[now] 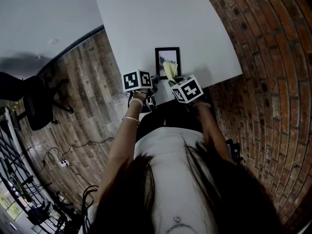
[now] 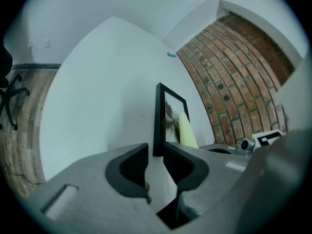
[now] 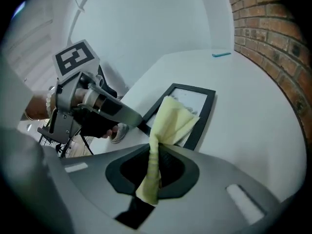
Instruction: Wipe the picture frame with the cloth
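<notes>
Pinching the picture frame (image 2: 158, 121) by its edge in left gripper (image 2: 156, 152), clamping yellow cloth (image 3: 170, 123) in right gripper (image 3: 155, 152), draped ahead onto the glass. Beneath both, white surface (image 1: 146, 23); rightward brick wall (image 1: 273, 57), leftward plank floor (image 1: 87, 82).

The picture frame (image 1: 163, 57) sits on the table (image 1: 146, 13) near its front edge. My left hand-held gripper (image 2: 156, 152) has the frame's left edge between its jaws. My right hand-held gripper (image 3: 156, 155), just beside it, holds the cloth (image 3: 170, 123) against the frame's front. A brick wall (image 1: 273, 82) runs along the table's right.
</notes>
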`<state>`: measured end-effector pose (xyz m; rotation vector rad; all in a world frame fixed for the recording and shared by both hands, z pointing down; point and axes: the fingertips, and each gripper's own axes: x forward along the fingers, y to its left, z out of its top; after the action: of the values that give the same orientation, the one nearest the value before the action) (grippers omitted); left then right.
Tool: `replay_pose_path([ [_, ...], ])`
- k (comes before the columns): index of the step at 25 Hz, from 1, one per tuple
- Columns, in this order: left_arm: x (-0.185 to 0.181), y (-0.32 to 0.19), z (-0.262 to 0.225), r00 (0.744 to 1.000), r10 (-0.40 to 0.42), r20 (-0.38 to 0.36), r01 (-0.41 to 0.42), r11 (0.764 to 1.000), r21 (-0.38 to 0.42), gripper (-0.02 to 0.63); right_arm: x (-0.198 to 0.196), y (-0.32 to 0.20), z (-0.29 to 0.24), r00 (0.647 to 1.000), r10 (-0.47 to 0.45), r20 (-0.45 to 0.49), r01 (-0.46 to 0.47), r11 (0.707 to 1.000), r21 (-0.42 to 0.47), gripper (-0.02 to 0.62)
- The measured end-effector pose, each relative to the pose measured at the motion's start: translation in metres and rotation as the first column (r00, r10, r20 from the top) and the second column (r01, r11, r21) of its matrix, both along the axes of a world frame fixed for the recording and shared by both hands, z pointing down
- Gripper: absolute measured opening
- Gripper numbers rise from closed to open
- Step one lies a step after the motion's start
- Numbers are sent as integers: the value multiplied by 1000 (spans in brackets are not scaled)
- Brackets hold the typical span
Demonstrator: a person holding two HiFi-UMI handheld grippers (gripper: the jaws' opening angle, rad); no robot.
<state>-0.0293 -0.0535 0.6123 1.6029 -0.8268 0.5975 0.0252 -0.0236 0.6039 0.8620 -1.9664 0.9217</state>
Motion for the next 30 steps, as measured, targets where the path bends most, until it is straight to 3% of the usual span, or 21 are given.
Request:
replay_pose_path([
  [30,6,6,-1,998,29,-58,-29,1000,-10,92,-19,1,0,998,-67,-4,67,998,-7,35],
])
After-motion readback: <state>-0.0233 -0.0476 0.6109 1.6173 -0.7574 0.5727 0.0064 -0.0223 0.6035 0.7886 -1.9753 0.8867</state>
